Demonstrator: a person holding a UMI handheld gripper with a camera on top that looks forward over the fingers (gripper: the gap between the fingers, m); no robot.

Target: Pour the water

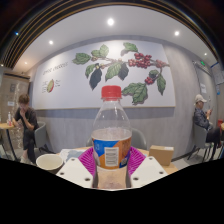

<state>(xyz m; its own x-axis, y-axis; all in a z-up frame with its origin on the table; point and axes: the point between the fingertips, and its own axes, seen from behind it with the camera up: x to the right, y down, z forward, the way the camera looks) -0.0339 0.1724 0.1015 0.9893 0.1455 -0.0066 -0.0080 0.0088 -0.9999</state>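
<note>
A clear plastic bottle point(112, 135) with a red cap and an orange label stands upright between my fingers, lifted above the table. My gripper point(112, 160) is shut on the bottle, with the magenta pads point(89, 159) pressed against both sides of its lower body. A paper cup point(50, 162) with a white rim sits on the table just to the left of the left finger, lower than the bottle. The bottle's base is hidden behind the gripper body.
A brown box point(161, 154) lies on the table to the right of the fingers. Persons sit at far left point(25, 118) and far right point(203, 118). A wall mural of leaves and berries point(115, 68) fills the background.
</note>
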